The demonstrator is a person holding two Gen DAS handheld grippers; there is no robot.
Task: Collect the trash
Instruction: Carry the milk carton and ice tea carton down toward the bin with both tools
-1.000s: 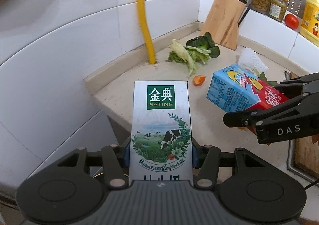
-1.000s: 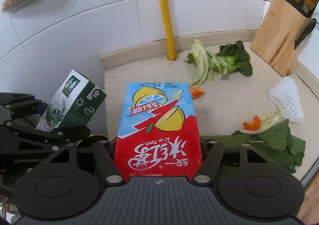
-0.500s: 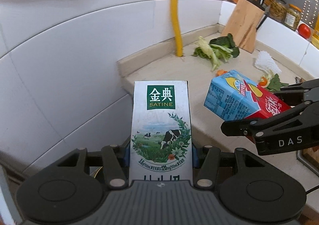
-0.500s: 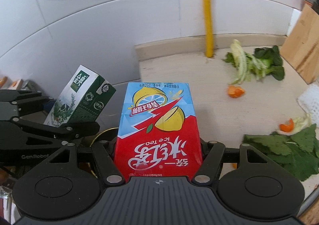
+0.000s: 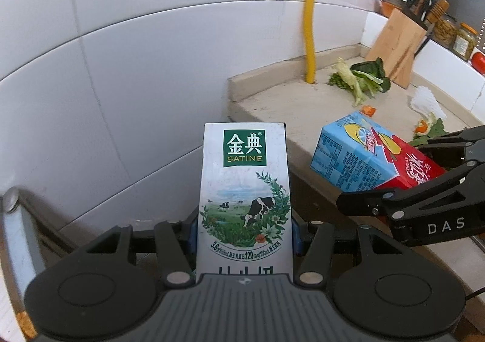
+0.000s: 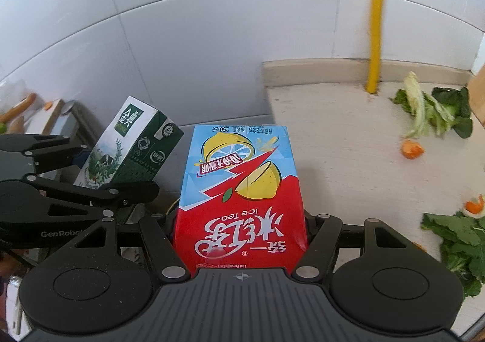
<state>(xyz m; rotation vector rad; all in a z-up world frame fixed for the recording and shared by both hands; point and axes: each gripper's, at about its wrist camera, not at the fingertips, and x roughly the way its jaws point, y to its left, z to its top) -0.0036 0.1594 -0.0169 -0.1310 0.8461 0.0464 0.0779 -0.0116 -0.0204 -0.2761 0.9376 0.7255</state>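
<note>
So the left gripper [image 5: 244, 239] is clamped on the milk carton [image 5: 244, 190] and the right gripper [image 6: 241, 239] is clamped on the ice tea carton [image 6: 241, 196], side by side and both out past the counter [image 6: 348, 142] edge, in front of the white tiled wall [image 5: 136, 69]. Compared to a second ago, both have slid sideways off the counter, so the yellow pipe [image 5: 310, 23], greens [image 5: 363, 76], orange scrap [image 6: 411, 149] and knife block [image 5: 397, 46] now sit further right, with nothing blocking either carton. Way back, two jars [image 5: 454, 35] on the ledge hold something I can't make out.
</note>
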